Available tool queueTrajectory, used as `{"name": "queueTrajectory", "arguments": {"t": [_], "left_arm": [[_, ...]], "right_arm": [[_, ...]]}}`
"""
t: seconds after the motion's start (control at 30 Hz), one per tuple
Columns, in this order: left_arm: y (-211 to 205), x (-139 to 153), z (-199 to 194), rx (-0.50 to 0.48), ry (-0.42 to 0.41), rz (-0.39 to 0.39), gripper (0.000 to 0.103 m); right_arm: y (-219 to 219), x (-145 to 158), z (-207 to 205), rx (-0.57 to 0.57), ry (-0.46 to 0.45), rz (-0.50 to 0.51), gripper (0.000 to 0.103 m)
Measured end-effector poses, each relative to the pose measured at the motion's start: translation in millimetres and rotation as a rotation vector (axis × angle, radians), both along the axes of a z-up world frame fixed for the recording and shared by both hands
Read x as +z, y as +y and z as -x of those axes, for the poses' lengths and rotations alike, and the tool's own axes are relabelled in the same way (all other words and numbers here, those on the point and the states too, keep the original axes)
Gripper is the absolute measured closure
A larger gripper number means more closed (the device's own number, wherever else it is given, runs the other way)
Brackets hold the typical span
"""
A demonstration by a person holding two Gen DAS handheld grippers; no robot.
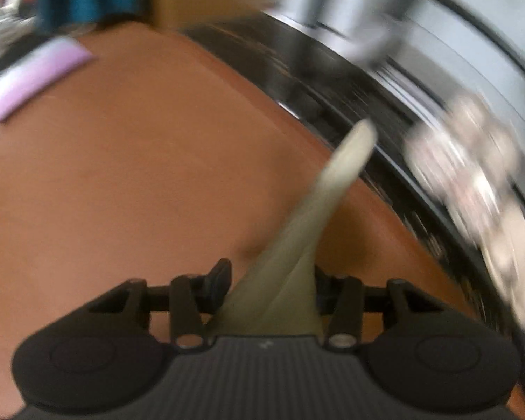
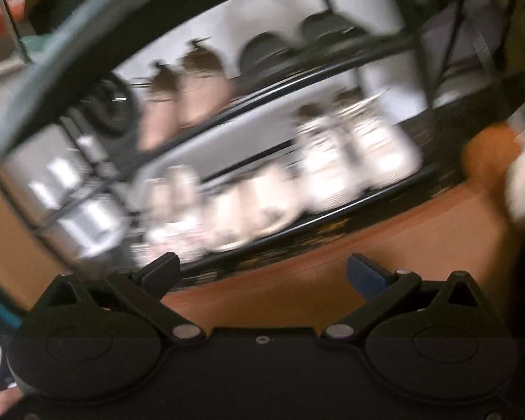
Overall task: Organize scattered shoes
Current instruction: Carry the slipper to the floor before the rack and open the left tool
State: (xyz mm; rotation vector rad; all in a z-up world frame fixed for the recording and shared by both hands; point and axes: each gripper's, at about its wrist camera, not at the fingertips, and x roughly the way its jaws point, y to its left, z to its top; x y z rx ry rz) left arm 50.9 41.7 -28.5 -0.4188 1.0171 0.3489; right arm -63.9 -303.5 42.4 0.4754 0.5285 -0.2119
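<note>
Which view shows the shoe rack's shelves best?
The right wrist view: the shoe rack fills it, with blurred dark, brown and white shoes across two tiers. The left wrist view catches only its streaked edge at the right, beyond the pale item in the left gripper.

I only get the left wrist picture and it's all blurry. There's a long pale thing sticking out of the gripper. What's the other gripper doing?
Observer: The right gripper is open, with nothing between its fingers.
Operator: What is it looking at?
Observer: A dark wire shoe rack with several shelves, close in front of it.
Operator: Are there shoes on it already?
Observer: Yes. White shoes sit on a lower shelf, and brownish and dark ones on the shelf above. It is too blurred to count pairs.
Operator: And my pale thing?
Observer: Only your view shows it: the left gripper is shut on the pale shoe part. The right view does not show it clearly.
</note>
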Motion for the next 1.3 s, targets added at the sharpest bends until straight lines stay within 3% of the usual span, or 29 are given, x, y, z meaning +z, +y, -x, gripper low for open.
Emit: {"name": "queueTrajectory", "arguments": {"t": [0.03, 0.13, 0.23, 0.27, 0.3, 0.37, 0.43, 0.53, 0.67, 0.8, 0.97, 1.03, 1.17, 1.3], "left_arm": [[-13, -7, 0, -0.053, -0.006, 0.015, 0.062], [-47, -13, -3, -0.214, -0.045, -0.065, 0.062], [-58, -15, -2, -0.272, -0.071, -0.077, 0.06], [-58, -16, -1, -0.275, -0.066, -0.07, 0.051], [-55, -19, -1, -0.267, -0.055, -0.055, 0.034], [-48, -25, -2, -0.236, -0.023, -0.012, 0.018], [-40, -25, -3, -0.192, -0.006, 0.005, 0.017], [-40, -17, -3, -0.166, -0.015, -0.037, 0.016], [-47, 1, 9, -0.187, -0.108, -0.075, 0.015], [-52, 17, 20, -0.199, -0.182, -0.131, 0.007], [-62, 24, 24, -0.269, -0.147, -0.143, 0.007], [-62, 31, 32, -0.299, -0.18, -0.12, 0.007], [-62, 42, 43, -0.31, -0.213, -0.129, 0.007], [-54, 46, 51, -0.289, -0.219, -0.139, 0.007]], "right_arm": [[-8, -7, 1, -0.03, 0.012, -0.018, 0.0], [-16, -18, -2, -0.049, 0.04, -0.104, 0.0], [-13, -21, -8, -0.021, 0.026, -0.093, 0.0], [-10, -22, -11, -0.006, 0.027, -0.086, 0.0], [-9, -23, -10, 0.0, 0.029, -0.085, 0.0], [-7, -25, -12, 0.017, 0.04, -0.089, 0.0], [-5, -25, -12, 0.019, 0.047, -0.087, 0.0], [-4, -22, -10, 0.006, 0.052, -0.082, 0.0], [-3, -23, -11, -0.003, 0.064, -0.08, 0.0], [0, -29, -13, -0.012, 0.097, -0.064, 0.0], [12, -43, -25, -0.006, 0.245, 0.023, 0.0], [21, -47, -27, 0.011, 0.275, 0.083, 0.0], [38, -50, -27, 0.065, 0.276, 0.164, 0.0], [40, -51, -24, 0.084, 0.282, 0.158, 0.0]]}}
